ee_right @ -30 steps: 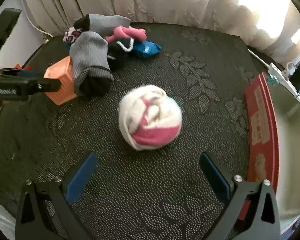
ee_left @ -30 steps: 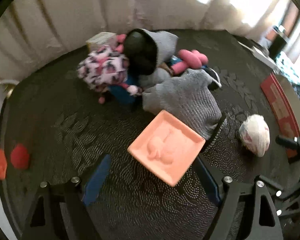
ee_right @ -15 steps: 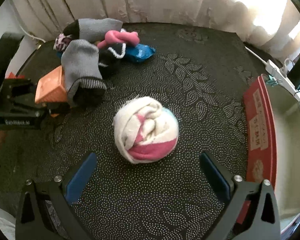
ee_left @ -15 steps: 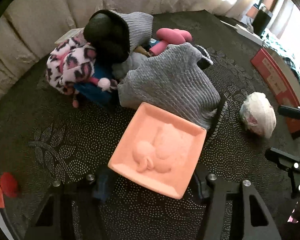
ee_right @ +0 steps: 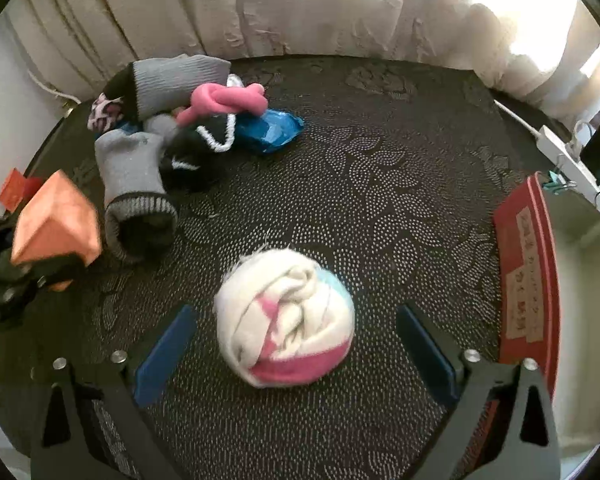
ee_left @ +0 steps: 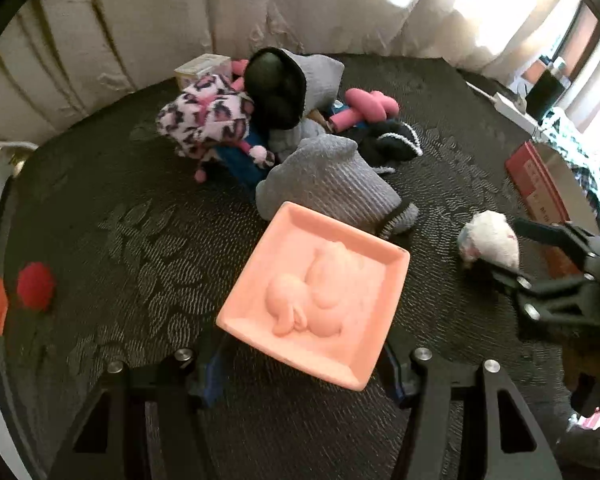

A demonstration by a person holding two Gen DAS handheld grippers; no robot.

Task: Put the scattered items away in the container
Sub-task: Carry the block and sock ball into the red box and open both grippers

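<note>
Left gripper (ee_left: 300, 354) has clamped onto the pink tray (ee_left: 316, 296), now lifted clear of the table (ee_left: 99, 208) mid-surface. Right gripper (ee_right: 295, 344) jaws have just been closing around the sock ball (ee_right: 285, 316), pads not yet touching. Box (ee_right: 528, 276) waits at the right edge

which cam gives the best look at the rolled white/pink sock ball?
Right wrist: the sock ball sits large and central between the open fingers of the right hand-held gripper, unobstructed. Left wrist shows it only small at the right edge.
</note>
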